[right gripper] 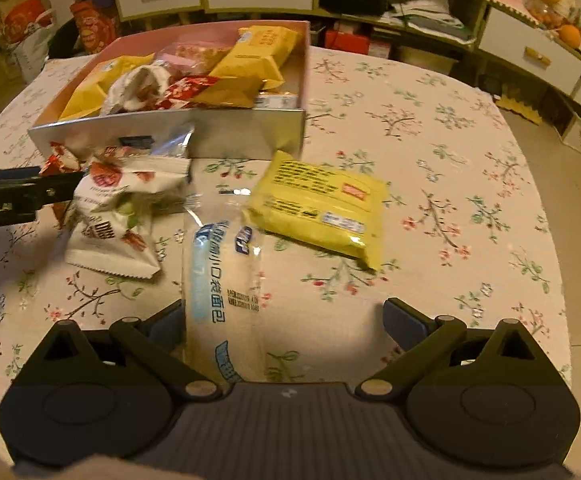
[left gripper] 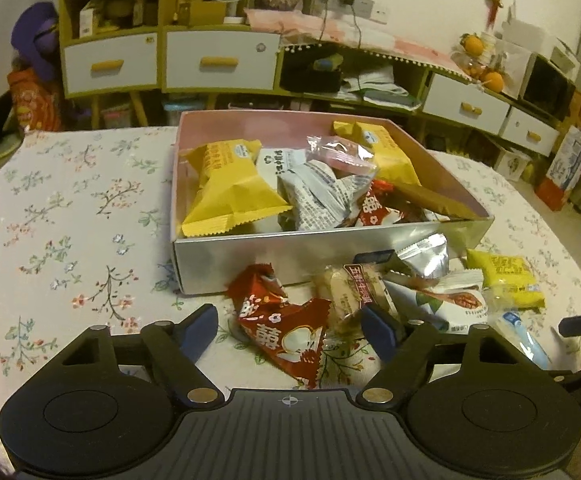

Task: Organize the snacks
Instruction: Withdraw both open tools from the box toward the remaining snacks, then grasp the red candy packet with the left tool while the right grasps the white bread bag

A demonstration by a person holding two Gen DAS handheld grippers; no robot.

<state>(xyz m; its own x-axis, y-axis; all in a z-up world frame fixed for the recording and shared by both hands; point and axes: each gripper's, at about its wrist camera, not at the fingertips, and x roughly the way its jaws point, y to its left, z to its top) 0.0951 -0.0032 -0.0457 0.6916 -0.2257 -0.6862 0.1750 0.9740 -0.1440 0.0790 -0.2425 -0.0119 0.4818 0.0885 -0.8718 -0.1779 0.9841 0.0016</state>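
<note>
Left wrist view: the left tool [left gripper: 290, 330] stands partly open over the counter [left gripper: 70, 216], its pads astride the red snack packet [left gripper: 284, 326] just in front of the box [left gripper: 290, 254]. The pads do not appear to press on the packet, though the right pad sits close against a neighbouring pale packet [left gripper: 348, 294]. The box is already well filled. Step in hand: pick-up of the red packet. Next move: close the pads on it, lift, clear the near wall of the box.

Right wrist view: the right tool [right gripper: 282, 320] stands wide open and grips nothing. The clear bread bag [right gripper: 222, 276] lies between its pads, against the left one. The yellow packet [right gripper: 318, 204] rests near the box's near right corner.
</note>
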